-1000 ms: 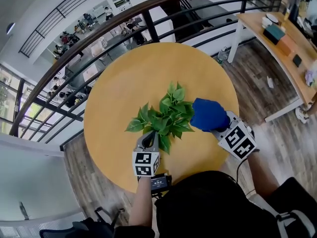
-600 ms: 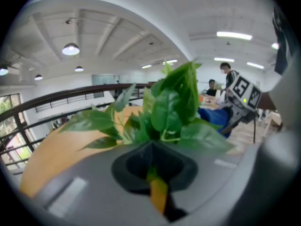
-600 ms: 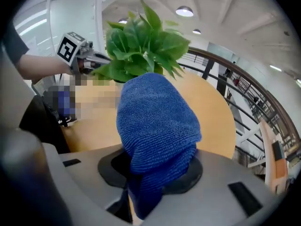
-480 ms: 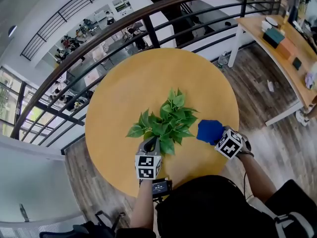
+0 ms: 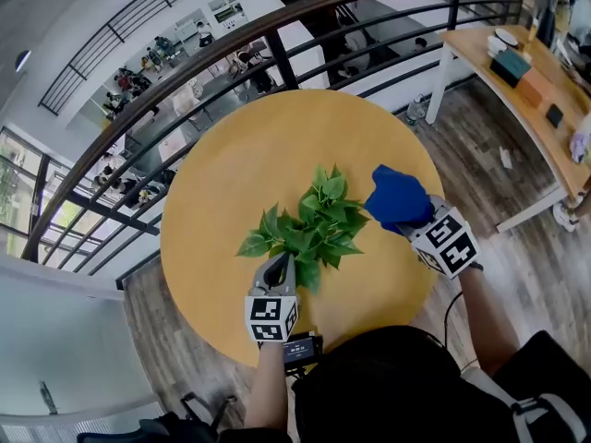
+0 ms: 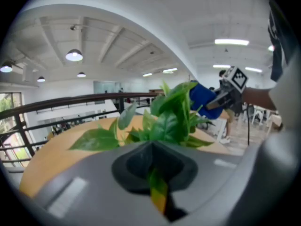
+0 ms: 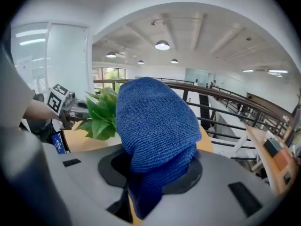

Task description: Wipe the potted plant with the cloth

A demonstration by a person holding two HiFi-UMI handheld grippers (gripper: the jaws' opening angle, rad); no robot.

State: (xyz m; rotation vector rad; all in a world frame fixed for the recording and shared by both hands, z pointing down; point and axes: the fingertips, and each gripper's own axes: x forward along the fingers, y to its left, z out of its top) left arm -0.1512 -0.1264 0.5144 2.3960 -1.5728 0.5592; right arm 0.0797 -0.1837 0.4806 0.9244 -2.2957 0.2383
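Fingers of the left gripper (image 5: 279, 266) are clamped together on a leaf (image 6: 158, 194). Only the left gripper view shows this: a yellow-green strip pinched in the dark slot. From the head view, the gripper's body covers that leaf. Fingers of the right gripper (image 5: 417, 221) are closed on a blue cloth (image 5: 395, 197). The right gripper view shows a fold of cloth running down into the slot, with the rest bulging up above it as a rounded bundle. The head view shows only that bundle from above.

Seen from the head view, the plant (image 5: 314, 218) sits near the middle of a round wooden counter (image 5: 249, 146). Its leaves hide any pot. The spread of leaves is longest from lower left to upper right in that view. The pinched leaf points back toward the person. The cloth reaches from the right gripper up and left toward the plant and ends just beside the rightmost leaf tips. Whether it touches them cannot be told. In the left gripper view the cloth shows behind the leaves. A dark railing (image 5: 185, 74) curves past the counter's far side.
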